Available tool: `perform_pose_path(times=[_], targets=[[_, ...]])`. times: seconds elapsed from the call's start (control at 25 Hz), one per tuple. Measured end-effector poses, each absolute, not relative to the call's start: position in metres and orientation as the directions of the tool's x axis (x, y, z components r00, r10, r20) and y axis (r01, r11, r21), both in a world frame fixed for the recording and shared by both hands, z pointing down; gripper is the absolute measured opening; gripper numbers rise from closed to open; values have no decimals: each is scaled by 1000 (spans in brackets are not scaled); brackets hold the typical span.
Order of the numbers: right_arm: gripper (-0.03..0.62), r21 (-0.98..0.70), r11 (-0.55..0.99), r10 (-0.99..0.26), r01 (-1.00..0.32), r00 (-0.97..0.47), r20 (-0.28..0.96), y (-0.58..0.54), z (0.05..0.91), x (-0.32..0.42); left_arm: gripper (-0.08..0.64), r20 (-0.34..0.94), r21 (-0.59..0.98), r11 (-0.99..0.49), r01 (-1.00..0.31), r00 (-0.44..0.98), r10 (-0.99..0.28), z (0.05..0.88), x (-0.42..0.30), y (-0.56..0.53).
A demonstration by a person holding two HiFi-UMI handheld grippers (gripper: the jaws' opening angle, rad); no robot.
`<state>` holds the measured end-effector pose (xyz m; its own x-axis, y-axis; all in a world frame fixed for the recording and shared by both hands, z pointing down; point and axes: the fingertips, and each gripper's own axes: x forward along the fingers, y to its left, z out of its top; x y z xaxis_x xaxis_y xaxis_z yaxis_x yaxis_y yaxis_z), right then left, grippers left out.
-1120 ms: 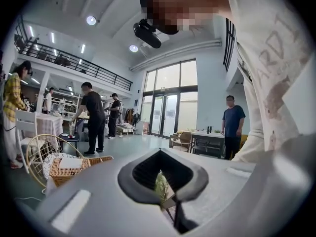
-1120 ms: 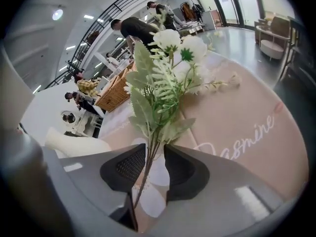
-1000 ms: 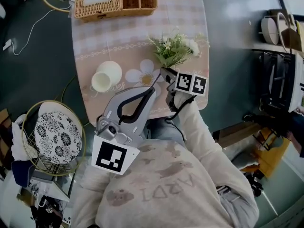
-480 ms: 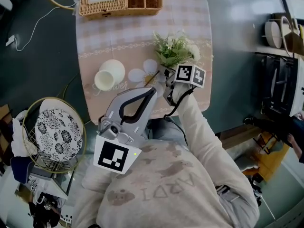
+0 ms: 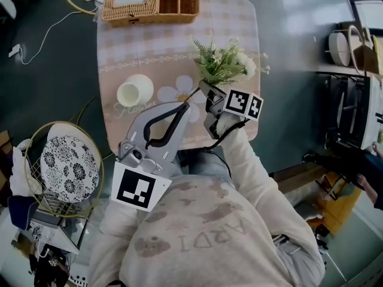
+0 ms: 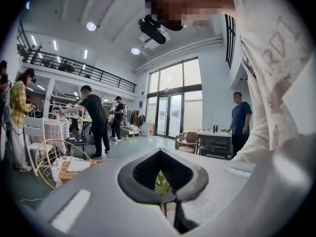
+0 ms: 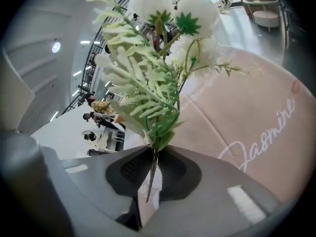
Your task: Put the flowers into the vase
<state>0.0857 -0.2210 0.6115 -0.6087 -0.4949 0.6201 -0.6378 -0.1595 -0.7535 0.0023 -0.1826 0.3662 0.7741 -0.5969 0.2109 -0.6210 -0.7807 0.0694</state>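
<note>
Head view: vase (image 5: 135, 90) on pink-checked tablecloth (image 5: 149, 46), dark floor (image 5: 60, 70) around.

light: bright, even — windows (image 6: 173, 100) and ceiling lamps (image 6: 91, 26) | shadows: faint, soft on table (image 5: 149, 46) | head view: sharp throughout | gripper views: fisheye, bent edges, black corners | glare: white flowers (image 7: 148, 83) washed out | focus: near foreground soft — background crisp
</note>
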Motion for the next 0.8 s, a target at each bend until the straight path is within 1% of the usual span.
perform_pose_path(times=[0.24, 0.4, 0.6, 0.72, 0.8], targets=[[60, -756, 50, -540, -653, -654, 529, -231, 545, 67, 0, 175, 60, -741, -669, 738, -652, 345, -6, -174], [60, -710, 220, -553, -669, -685, 474, -236, 499, 48, 0, 139, 75, -681, -728, 684, -716, 332, -23, -168], [61, -569, 457, -547, -684, -720, 426, -236, 446, 18, 0, 109, 66, -600, -797, 604, -789, 323, -49, -160], [61, -465, 587, -533, -663, -748, 394, -232, 414, -2, 0, 91, 63, -548, -834, 551, -829, 317, -64, -151], [61, -416, 647, -523, -639, -769, 368, -229, 393, -17, 0, 76, 76, -518, -852, 523, -849, 313, -76, -145]])
